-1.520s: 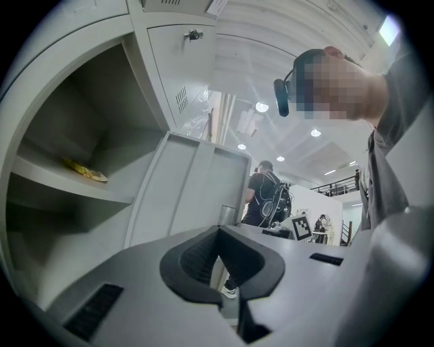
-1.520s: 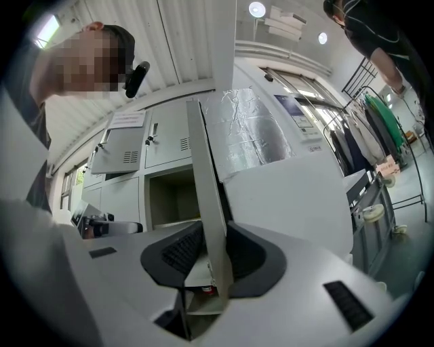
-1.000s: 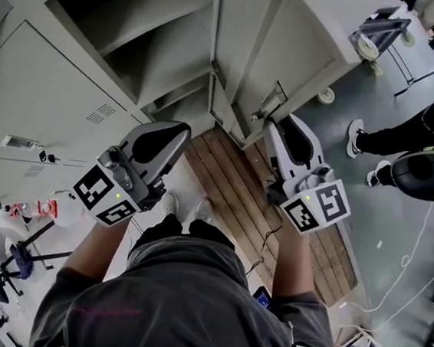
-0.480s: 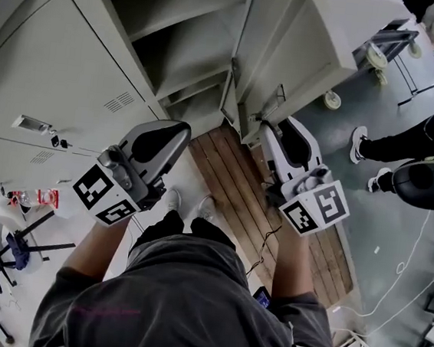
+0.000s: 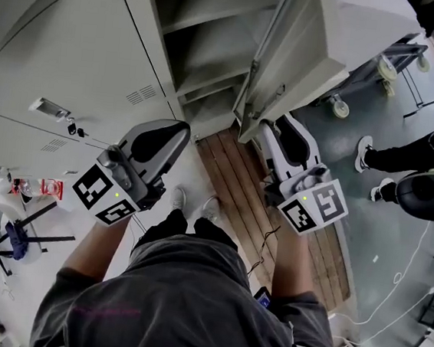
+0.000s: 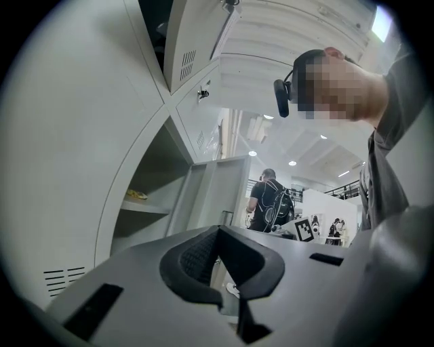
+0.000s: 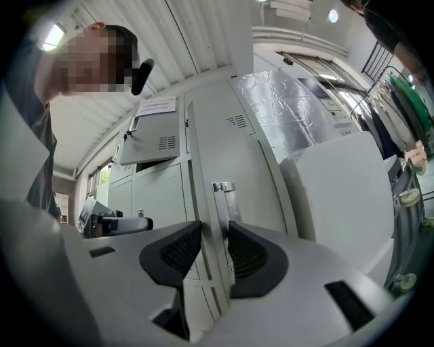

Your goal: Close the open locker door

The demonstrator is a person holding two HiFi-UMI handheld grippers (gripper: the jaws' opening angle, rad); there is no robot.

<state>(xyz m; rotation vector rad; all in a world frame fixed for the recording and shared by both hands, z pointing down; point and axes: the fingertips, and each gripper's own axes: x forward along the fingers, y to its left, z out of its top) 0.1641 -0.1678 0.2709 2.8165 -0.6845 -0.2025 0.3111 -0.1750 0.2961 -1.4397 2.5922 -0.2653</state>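
The right gripper (image 7: pixel 215 234) is standing with its jaws fairly wide apart, having just been opening. The free edge of the door (image 7: pixel 239 159), with its metal handle (image 7: pixel 222 193), is running up between the two pads. The pads are sitting close on either side of that edge but do not seem to be clamping it. The left gripper (image 6: pixel 218 230) is showing its pads together at the tips with nothing between them, and it is touching nothing as it points towards the open locker (image 6: pixel 163 176).

Further out, the head view is showing the door swung well clear of the locker, leaving the shelves (image 5: pixel 214 57) in plain sight.

As I judge it, the closing swing itself is in hand, with most of its arc still to go. The next move is calling for the right gripper to carry the door's edge round towards the locker's frame, following the hinge's curve, either by nipping the edge or by pushing on the door's outer face. The left gripper needs to be staying out of the narrowing gap, and the door needs a last firm press until it is lying flush.
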